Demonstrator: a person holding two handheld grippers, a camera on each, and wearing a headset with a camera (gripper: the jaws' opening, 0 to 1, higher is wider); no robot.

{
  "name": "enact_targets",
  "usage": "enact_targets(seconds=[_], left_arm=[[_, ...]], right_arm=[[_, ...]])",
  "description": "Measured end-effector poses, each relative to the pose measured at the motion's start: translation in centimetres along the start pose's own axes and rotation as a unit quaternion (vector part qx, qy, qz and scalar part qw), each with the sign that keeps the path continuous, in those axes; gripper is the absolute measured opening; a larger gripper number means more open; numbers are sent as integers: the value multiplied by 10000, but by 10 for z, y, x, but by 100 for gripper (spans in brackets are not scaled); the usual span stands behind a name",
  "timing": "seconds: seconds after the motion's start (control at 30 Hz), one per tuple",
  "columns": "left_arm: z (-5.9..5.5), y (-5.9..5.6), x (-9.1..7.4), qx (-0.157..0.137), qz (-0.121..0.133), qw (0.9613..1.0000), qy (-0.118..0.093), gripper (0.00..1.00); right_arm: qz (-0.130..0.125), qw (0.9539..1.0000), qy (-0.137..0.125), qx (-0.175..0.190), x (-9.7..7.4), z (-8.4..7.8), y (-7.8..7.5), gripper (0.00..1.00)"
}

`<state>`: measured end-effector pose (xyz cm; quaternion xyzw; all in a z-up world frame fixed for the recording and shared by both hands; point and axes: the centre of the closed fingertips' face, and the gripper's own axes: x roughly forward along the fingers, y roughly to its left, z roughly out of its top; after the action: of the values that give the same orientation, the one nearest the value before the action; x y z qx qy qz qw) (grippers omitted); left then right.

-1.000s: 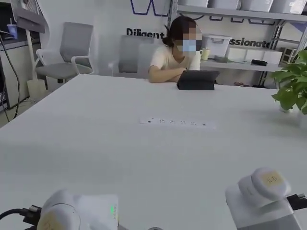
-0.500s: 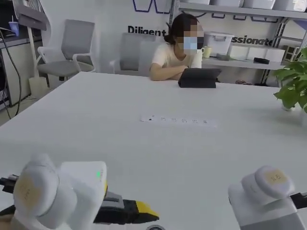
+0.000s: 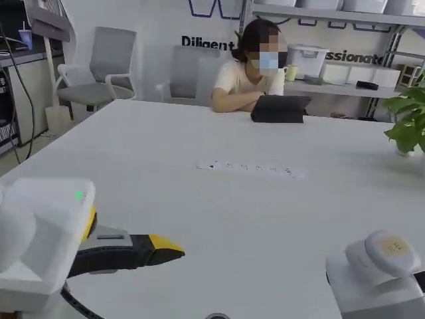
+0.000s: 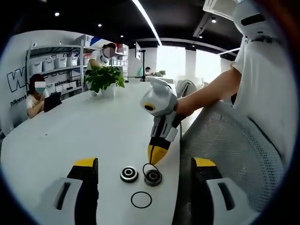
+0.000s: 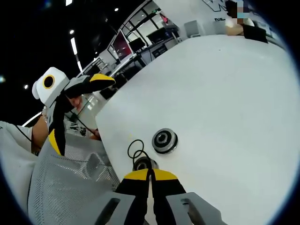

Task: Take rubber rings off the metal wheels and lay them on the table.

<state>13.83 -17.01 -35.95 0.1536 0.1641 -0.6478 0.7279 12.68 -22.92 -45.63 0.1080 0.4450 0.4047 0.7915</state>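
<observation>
Left gripper view: the left gripper (image 4: 145,164) hangs over the work with its two black, yellow-capped jaws wide apart and nothing between them.
Right gripper: the right gripper (image 5: 150,174) has a rounded white body and slim black jaws. Its yellow tips are pressed together on a thin black loop.
Lifted ring: the lifted ring (image 5: 136,147) is a slim rubber hoop, bent and standing up off the wheel below those tips.
Near wheel: the near wheel (image 5: 143,164) is a small dark disc with a bright metal hub. It lies flat close to the table's edge, partly hidden by the jaws.
Far wheel: the far wheel (image 5: 164,140) lies flat just beside it, a shiny steel centre with a black rubber band seated round it.
Loose ring: the loose ring (image 4: 141,199), a plain thin circle, lies flat on the table near both wheels, touching neither.
Table: the table (image 3: 265,219) is broad, smooth and matt white, with a flush socket strip (image 3: 249,167) set in its top.
Chair: a grey mesh chair back (image 4: 225,154) stands at the table's edge by the wheels.
Far side: a seated person (image 3: 249,73) leans on the table behind a dark tablet (image 3: 277,108), and a leafy green plant (image 3: 406,119) stands to the right.
</observation>
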Motion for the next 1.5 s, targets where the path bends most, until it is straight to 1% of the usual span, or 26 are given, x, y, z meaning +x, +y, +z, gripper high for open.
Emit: enact_targets(seconds=[0.07, 0.13, 0.2, 0.23, 0.3, 0.37, 0.47, 0.53, 0.63, 0.8, 0.97, 1.0, 1.13, 1.2, 1.33, 1.43, 1.5], left_arm=[[-4, 1, -7, 65, 85, 9999, 117, 82], [-6, 1, -13, 73, 161, 9997, 157, 86], [-6, 1, -19, 42, 203, 9997, 132, 88], [-5, 0, -23, 4, 237, 9997, 69, 88], [-5, -1, -28, -58, 291, 9996, 13, 89], [-6, -2, -32, -76, 342, 9994, 15, 89], [-14, -3, -39, -108, 453, 9988, 129, 90], [-17, -4, -44, -150, 516, 9985, 106, 92], [-20, -6, -48, -297, 617, 9976, 32, 94], [-31, -8, -56, -435, 810, 9957, 115, 95], [-34, -13, -58, -603, 873, 9944, 35, 95], [-36, -13, -58, -642, 902, 9938, 32, 95], [-46, -16, -59, -758, 944, 9926, 114, 95], [-49, -18, -58, -776, 937, 9925, 137, 95], [-52, -21, -57, -856, 932, 9919, 112, 95], [-52, -20, -56, -903, 965, 9912, 88, 95], [-54, -19, -56, -917, 995, 9907, 110, 94]], right_arm=[[0, 10000, -31, 17, -1, 1, 0, 0], [-2, 10000, -57, 34, -2, 2, -1, 0], [-6, 10000, -77, 49, -2, 2, -1, 0], [-5, 9999, -87, 61, -3, 3, -2, 0], [-17, 9999, -93, 76, -3, 3, -3, 0], [-16, 9999, -109, 100, -4, 3, -3, 0], [-16, 9999, -117, 112, -4, 3, -4, 0], [-14, 9999, -124, 119, -5, 3, -4, 0], [-11, 9999, -122, 121, -5, 3, -3, 0], [-11, 9998, -123, 126, -5, 3, -4, 0], [0, 9999, -106, 133, -5, 3, -3, 0], [1, 9999, -100, 130, -5, 3, -3, 0], [3, 9999, -71, 115, -5, 1, -2, 0], [0, 9999, -74, 121, -5, 1, -2, 0], [-2, 9999, -97, 139, -6, 2, -2, 0], [1, 9998, -127, 148, -7, 3, -2, 0], [0, 9998, -164, 152, -9, 4, -1, 0]])
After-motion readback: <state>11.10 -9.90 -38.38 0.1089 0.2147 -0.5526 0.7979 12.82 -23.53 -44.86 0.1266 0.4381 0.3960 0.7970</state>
